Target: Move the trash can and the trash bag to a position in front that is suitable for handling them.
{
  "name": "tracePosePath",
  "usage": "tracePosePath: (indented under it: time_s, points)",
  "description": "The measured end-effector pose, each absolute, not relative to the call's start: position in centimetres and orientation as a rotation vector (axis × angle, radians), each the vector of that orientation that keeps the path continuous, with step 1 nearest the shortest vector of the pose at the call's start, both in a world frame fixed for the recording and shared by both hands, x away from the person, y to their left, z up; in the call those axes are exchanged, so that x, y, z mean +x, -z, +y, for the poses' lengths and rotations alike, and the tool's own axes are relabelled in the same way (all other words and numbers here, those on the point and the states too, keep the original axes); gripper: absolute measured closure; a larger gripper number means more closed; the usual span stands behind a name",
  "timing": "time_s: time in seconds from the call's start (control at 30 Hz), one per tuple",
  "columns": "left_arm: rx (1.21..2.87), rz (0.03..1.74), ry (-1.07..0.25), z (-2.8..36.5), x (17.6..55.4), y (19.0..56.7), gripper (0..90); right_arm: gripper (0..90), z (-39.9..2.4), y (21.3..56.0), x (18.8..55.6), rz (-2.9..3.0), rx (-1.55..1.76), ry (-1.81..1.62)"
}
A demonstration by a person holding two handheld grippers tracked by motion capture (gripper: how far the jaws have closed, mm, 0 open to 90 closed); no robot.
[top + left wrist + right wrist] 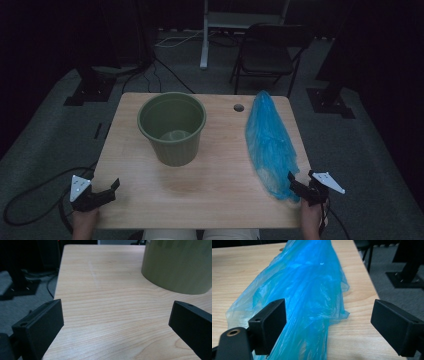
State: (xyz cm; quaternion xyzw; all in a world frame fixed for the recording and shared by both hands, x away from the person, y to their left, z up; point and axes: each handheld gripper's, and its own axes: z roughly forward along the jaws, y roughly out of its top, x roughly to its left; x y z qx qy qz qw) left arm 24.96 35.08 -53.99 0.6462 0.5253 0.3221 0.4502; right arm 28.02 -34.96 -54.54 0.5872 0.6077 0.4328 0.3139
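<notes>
You face a dim room: grey carpet (45, 135), a folding chair (267, 52) behind your table (220, 165), cables (150, 67) on the floor.

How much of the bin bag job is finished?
Nothing looks done yet: the green bin has no liner and the blue bag lies flat on the table. In hand: the right tongs are open around the bag's near end, not gripping. The left tongs wait open near the bin. Left, probably: grab the bag, open it, fit it into the bin.
</notes>
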Motion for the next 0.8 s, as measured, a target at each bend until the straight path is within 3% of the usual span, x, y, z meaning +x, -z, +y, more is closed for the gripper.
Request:
tracePosePath:
  time_s: [0.4,0.8]
  points:
    - [1.615,1.360,-0.722,34.8,27.7,53.8,0.2,12.5,-34.6,52.2,29.6,1.661,1.506,-1.159]
    - [1.649,1.296,-0.722,32.7,31.7,52.4,0.2,12.5,-32.1,48.2,34.0,1.669,1.415,-1.234]
